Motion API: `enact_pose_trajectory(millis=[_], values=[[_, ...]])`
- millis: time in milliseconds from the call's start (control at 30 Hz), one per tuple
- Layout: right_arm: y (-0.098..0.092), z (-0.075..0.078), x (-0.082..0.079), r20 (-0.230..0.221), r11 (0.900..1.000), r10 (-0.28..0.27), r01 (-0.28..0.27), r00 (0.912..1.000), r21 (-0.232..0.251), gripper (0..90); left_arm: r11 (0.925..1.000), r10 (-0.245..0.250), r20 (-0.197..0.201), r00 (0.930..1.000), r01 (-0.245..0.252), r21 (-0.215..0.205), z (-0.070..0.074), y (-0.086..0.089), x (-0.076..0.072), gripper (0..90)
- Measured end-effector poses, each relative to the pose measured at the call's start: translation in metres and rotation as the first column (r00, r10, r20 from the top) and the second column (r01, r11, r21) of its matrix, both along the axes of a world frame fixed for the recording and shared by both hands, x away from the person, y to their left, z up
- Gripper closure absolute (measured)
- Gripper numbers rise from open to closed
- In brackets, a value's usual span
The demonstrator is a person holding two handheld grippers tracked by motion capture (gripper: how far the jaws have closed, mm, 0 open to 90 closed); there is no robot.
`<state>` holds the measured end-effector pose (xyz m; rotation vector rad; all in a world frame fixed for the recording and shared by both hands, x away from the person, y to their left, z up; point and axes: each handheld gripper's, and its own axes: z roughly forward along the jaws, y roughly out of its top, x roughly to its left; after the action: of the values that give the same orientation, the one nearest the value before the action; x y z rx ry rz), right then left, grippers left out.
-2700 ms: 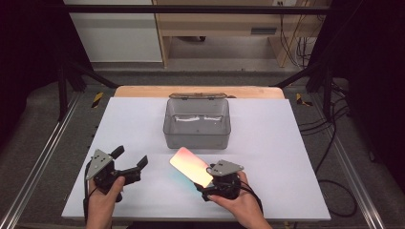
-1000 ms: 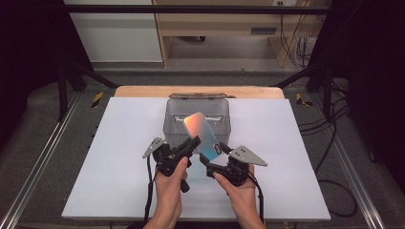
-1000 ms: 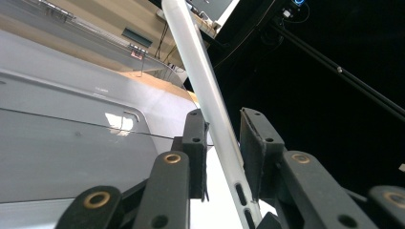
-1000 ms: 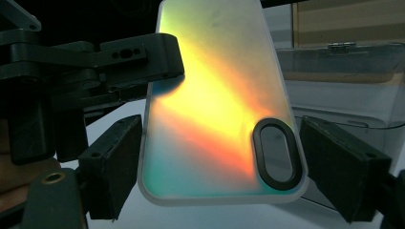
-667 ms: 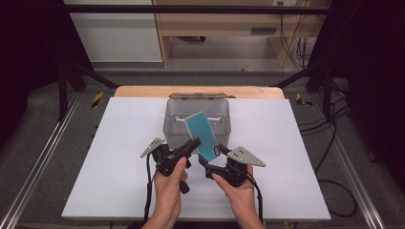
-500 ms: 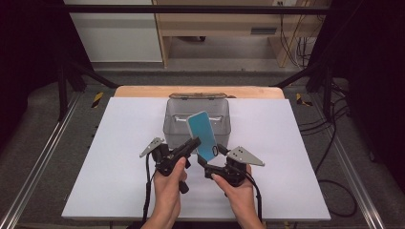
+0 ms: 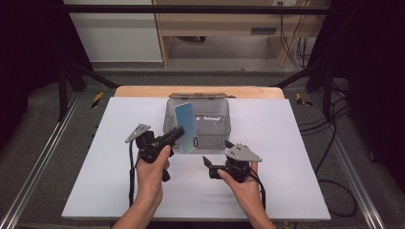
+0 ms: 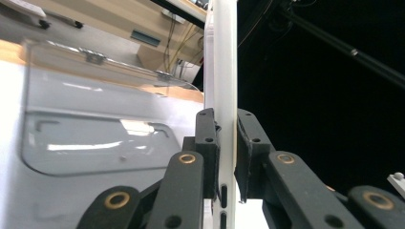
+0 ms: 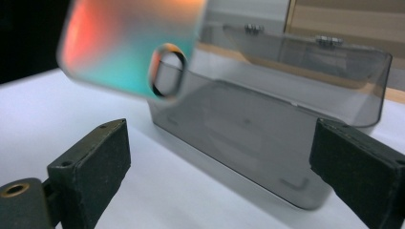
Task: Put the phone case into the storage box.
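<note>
Midway over the white table [image 7: 286,143], the left gripper [image 7: 177,134] is clamping a phone case [image 7: 186,126] by its edge, holding it upright and off the surface, just in front of the near wall of the clear grey box [image 7: 217,131]. Seen along the left gripper's own jaws, the case's pale edge [image 8: 223,86] is standing pinched between both pads. To the right and nearer the person, the right gripper [image 7: 207,166] is resting low by the table, its jaws having just been opening and now standing wide with nothing between them. From there, the iridescent case [image 9: 129,43] is hanging above, left of the box [image 9: 296,95].
</note>
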<state>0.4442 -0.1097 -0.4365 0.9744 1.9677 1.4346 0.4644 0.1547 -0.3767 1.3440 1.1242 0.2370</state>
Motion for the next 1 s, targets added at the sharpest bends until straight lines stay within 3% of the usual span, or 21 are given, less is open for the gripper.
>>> enact_pose_trajectory(millis=[200,267,367,500,600,733,867,1000], values=[[-0.014,-0.007,0.01,-0.044,0.992,0.005,-0.011,0.999,-0.123,8.7,0.9948,-0.026,-0.009,0.9996,0.027,0.098,0.011,0.0,0.006,80.8],[-0.023,-0.007,0.009,-0.058,0.992,-0.004,-0.003,0.9983,-0.126,8.7,0.9904,-0.032,0.0,0.9995,0.032,0.135,0.015,-0.002,0.007,80.8],[-0.041,-0.006,0.003,-0.047,0.993,-0.037,0.032,0.9982,-0.116,8.6,0.9868,-0.039,-0.007,0.9992,0.04,0.157,0.022,-0.002,0.01,80.8],[-0.066,-0.005,-0.009,-0.052,0.993,-0.072,0.067,0.996,-0.092,9.6,0.9913,-0.031,-0.056,0.998,0.038,0.126,0.031,-0.001,0.017,80.7],[-0.081,-0.007,-0.021,-0.055,0.993,-0.092,0.088,0.9942,-0.084,9.2,0.9909,-0.015,-0.068,0.9976,0.024,0.133,0.04,-0.002,0.023,80.8],[-0.097,-0.007,-0.036,-0.02,0.987,-0.117,0.114,0.9929,-0.113,7.5,0.9893,0.016,-0.064,0.9978,-0.006,0.146,0.052,-0.004,0.033,80.7],[-0.109,-0.006,-0.042,0.027,0.979,-0.152,0.154,0.9881,-0.135,7.3,0.9929,0.05,-0.095,0.9942,-0.04,0.112,0.055,-0.009,0.041,80.7],[-0.117,-0.01,-0.042,0.025,0.979,-0.172,0.174,0.9847,-0.108,7.4,0.9915,0.076,-0.106,0.9915,-0.064,0.114,0.053,-0.016,0.048,80.7]])
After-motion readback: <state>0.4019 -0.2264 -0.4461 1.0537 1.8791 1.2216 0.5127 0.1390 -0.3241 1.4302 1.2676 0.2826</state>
